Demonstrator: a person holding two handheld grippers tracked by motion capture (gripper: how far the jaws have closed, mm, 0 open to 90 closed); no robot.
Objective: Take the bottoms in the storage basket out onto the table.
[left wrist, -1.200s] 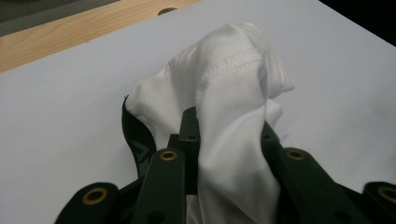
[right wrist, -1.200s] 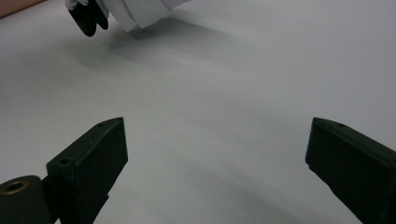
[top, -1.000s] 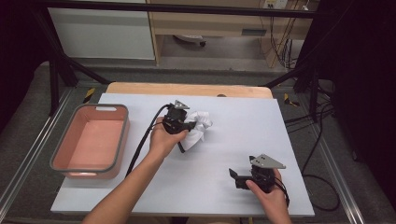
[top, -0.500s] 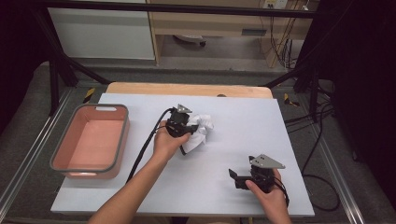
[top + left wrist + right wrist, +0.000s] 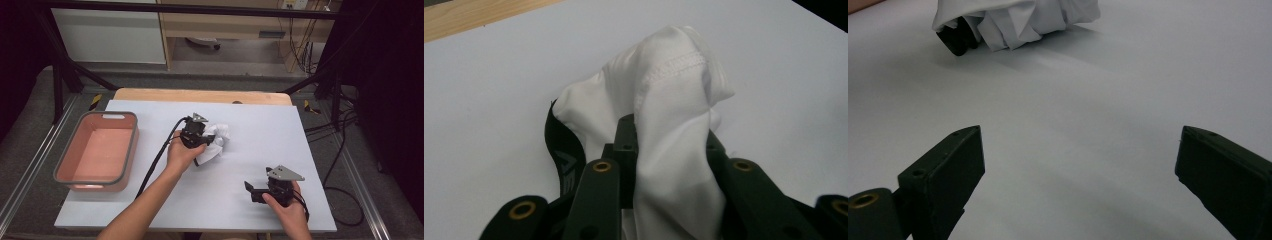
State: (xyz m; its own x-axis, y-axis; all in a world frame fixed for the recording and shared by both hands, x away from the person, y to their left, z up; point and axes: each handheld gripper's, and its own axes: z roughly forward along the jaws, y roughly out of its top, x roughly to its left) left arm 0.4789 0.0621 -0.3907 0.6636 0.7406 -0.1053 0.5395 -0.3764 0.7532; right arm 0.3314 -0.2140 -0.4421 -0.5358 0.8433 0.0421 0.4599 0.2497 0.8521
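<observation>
The white garment [image 5: 674, 100], soft and light, bunches in the left gripper's [image 5: 669, 150] clamped fingers, best held by its stitched hem; the right gripper's [image 5: 1078, 170] fingers gape empty.

One white cloth [image 5: 214, 142], one pink bin [image 5: 97, 150], two grippers

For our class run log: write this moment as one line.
left gripper: shut on white cloth | right gripper: open, holding nothing | pink tub: holds nothing

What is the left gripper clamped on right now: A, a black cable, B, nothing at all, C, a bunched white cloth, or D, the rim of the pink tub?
C: the left gripper has its jaws shut on the white cloth, which bulges up between them.
</observation>
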